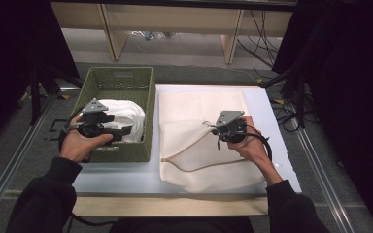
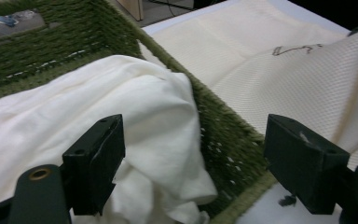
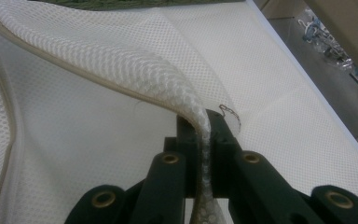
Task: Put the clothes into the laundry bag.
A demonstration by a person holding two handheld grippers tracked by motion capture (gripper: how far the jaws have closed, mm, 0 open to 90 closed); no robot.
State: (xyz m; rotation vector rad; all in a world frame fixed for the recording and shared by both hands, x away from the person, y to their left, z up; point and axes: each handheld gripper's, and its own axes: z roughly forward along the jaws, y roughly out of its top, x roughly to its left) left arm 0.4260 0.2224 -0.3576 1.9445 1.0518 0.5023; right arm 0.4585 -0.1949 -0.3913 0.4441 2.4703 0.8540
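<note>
Right hand-held gripper [image 3: 204, 140] pinches mesh bag [image 1: 201, 141] (lengthwise front-to-back); left hand-held gripper [image 2: 193, 163] gapes.

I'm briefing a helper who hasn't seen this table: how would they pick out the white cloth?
Start at the green woven basket on the table's left side, beside the flat cream mesh bag. The white cloth lies crumpled inside that basket, under the open left tool. It is smooth, soft and bunched, unlike the bag, which is netted and has a zip edge.
</note>
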